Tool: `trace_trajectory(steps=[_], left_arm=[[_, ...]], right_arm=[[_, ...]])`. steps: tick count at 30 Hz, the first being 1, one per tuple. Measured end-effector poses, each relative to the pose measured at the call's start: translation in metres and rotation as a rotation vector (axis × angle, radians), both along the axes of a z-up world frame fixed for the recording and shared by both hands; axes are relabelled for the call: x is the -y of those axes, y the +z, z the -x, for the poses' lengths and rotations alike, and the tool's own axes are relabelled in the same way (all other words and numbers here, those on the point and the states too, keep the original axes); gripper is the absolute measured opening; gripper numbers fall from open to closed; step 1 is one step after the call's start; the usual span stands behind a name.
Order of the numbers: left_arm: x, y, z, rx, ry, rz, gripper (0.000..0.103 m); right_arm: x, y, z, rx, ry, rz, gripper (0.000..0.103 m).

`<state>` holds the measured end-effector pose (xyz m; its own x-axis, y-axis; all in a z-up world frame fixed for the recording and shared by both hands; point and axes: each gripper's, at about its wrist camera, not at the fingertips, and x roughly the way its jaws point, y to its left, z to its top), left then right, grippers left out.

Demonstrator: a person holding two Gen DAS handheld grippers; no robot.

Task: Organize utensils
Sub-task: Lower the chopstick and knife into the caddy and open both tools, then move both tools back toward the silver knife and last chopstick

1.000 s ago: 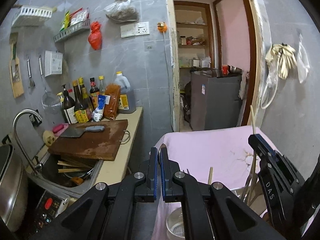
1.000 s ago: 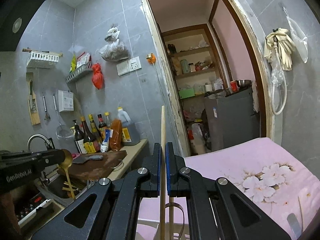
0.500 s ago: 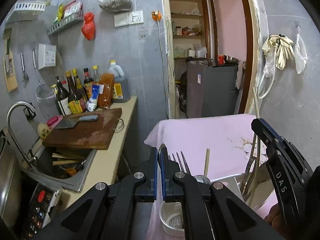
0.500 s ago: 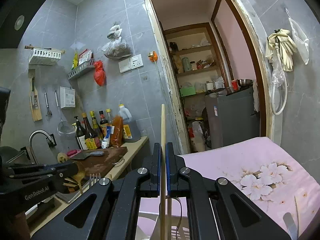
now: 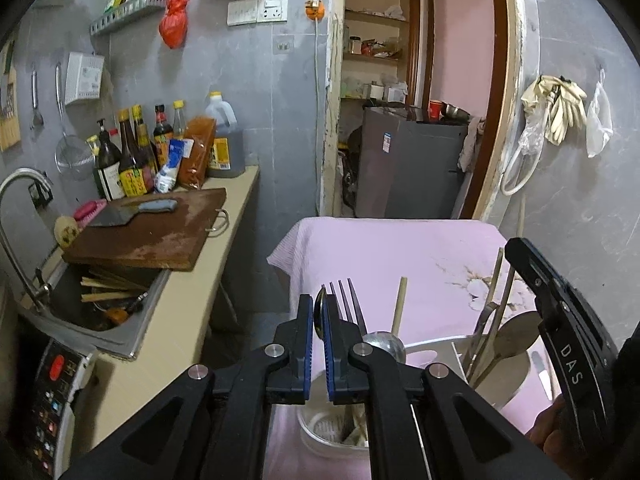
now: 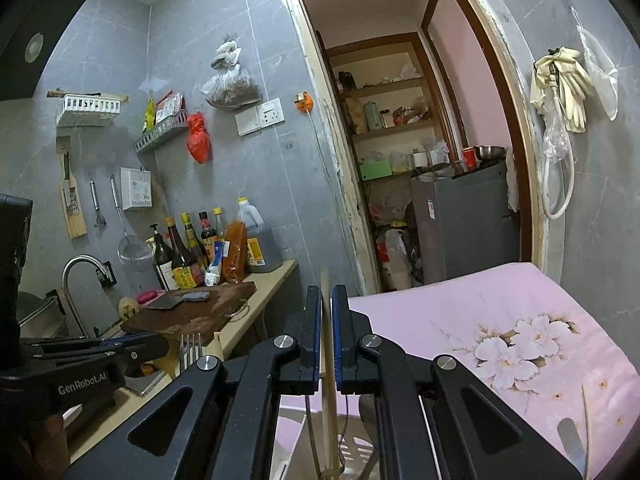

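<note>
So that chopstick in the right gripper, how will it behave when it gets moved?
The chopstick looks straight and thin, so probably stiff and light. The right gripper pinches it mid-length between narrow pads, so it may pivot or slide. It looks round, so likely to roll if laid down.

One fork (image 5: 347, 300), one cleaver (image 5: 120, 214), two grippers (image 5: 316, 312).

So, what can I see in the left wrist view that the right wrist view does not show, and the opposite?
Only the left wrist view: the spoon pinched in the left claw and the sink. Only the right wrist view: the chopstick in the right claw and the white wall basket. Both: the cutting board, the bottles and the pink cloth.
</note>
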<state>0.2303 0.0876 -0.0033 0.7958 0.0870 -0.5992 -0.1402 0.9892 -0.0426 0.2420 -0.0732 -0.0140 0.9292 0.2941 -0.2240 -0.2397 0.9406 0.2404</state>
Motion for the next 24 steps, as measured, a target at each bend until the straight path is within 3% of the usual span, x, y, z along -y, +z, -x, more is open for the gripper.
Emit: trace_trajectory(steps=[2,5,7,9,11,16,24], left_arm=[[-0.003,-0.001,0.000,-0.001,-0.003,0.031,0.006],[-0.007,-0.002,0.002,0.003,-0.003,0.073,0.009],[-0.008,-0.002,0.002,0.008,-0.011,0.098,0.016],[-0.009,-0.001,0.005,0.029,-0.016,0.121,0.026],[-0.008,0.001,0.008,0.049,-0.014,0.130,0.030],[0.000,0.008,0.010,0.082,-0.020,0.121,0.041],[0.019,0.022,0.021,0.164,-0.004,0.098,0.082]], right_arm=[[0.003,0.000,0.001,-0.006,-0.001,0.000,0.007],[0.007,0.002,0.004,-0.012,-0.008,0.003,0.021],[0.010,0.004,0.006,-0.011,-0.015,0.003,0.032],[0.015,0.007,0.009,-0.007,-0.020,0.005,0.032],[0.019,0.011,0.011,-0.007,-0.028,0.013,0.035],[0.032,0.021,0.017,-0.003,-0.053,0.018,0.057],[0.058,0.041,0.030,-0.005,-0.108,0.048,0.087]])
